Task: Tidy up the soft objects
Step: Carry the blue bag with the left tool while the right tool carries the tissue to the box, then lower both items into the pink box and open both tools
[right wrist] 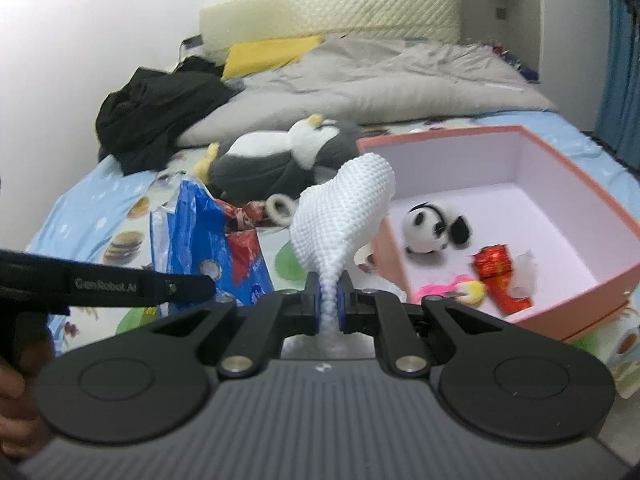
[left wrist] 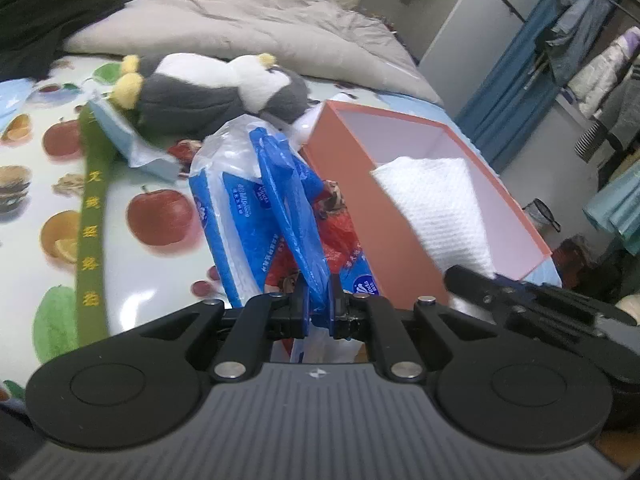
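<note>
Watching from beside the bed, both tools are busy. The left gripper (left wrist: 320,304) is clamped on the edge of a blue plastic tissue pack (left wrist: 256,208), which hangs up off the fruit-print sheet (left wrist: 60,152) just beside the pink box (left wrist: 352,184). The right gripper (right wrist: 329,304) is pinched tight on a corner of a white waffle-knit cloth (right wrist: 344,216), holding it bunched in the air near the box's (right wrist: 520,136) front corner.

Handling-wise, my guess is both are featherweight. The cloth is floppy and drapes wherever it wants, so a corner pinch works but the rest will trail and could snag the box wall. The tissue pack's wrapper looks slick and crinkly; grabbing only the loose film risks it sliding or tearing, so a bite across the body of the pack seems safer.

Inside the box there's already a little panda plush (right wrist: 424,228), something red and shiny (right wrist: 500,276) and a pink-and-yellow fuzzy thing (right wrist: 460,288). A big grey penguin plush (right wrist: 280,160) lies on the bed behind, untouched.
</note>
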